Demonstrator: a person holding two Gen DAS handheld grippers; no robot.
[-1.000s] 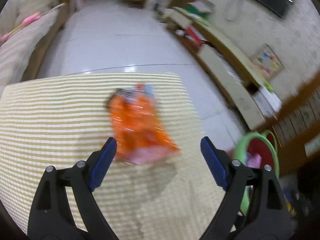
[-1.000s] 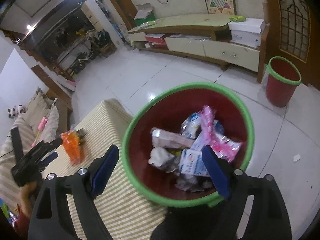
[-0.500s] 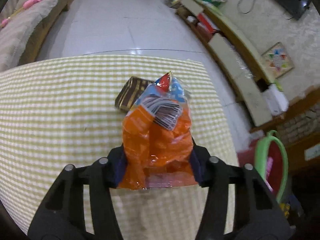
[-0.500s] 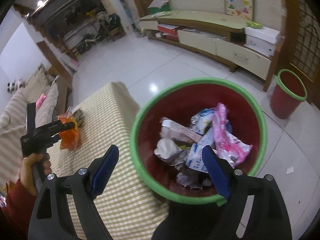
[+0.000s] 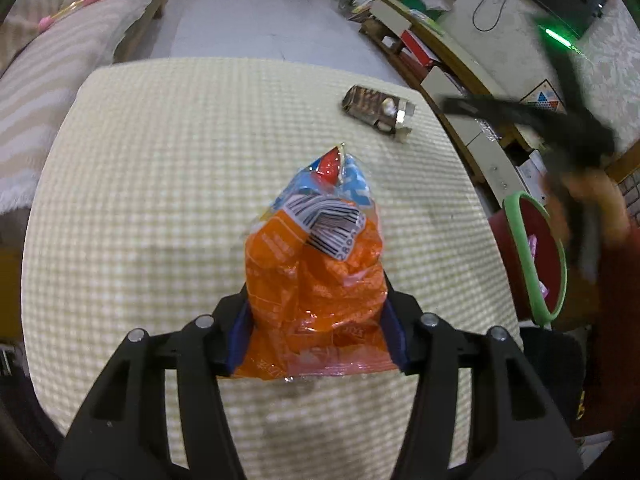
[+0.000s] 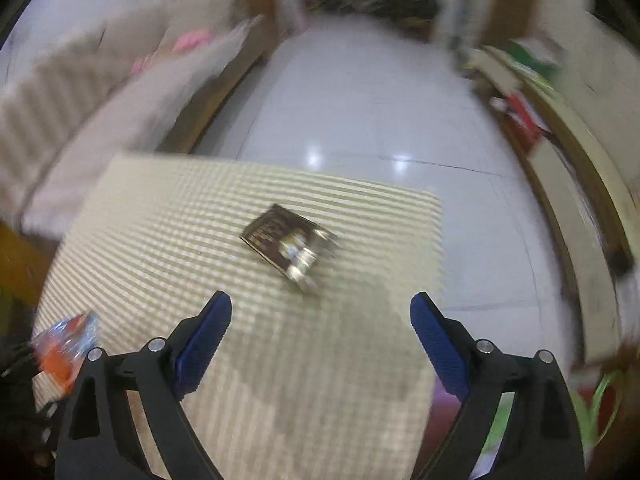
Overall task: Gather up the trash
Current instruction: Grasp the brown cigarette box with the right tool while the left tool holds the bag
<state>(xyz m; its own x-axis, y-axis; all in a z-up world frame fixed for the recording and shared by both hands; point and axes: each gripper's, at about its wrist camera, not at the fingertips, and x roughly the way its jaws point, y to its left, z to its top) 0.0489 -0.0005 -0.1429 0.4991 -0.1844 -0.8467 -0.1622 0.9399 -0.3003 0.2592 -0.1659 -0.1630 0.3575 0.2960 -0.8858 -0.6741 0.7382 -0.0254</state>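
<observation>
A: Since half a second ago, left gripper (image 5: pixel 316 336) has kept its jaws clamped on the orange snack bag (image 5: pixel 316 280), which is now lifted clear of the checked tablecloth (image 5: pixel 160 200). Right gripper (image 6: pixel 320 344) swung off the bin; jaws wide apart, holding nothing.

B: Meaning?

A: My read: bag goes to the bin next, right goes for the box.

B: Counts?

A: One snack bag, one dark flattened box (image 6: pixel 290 246) at 12 o'clock of the right gripper, resting on the cloth. One green-rimmed red bin (image 5: pixel 534 264) at 3 o'clock, left view.
</observation>
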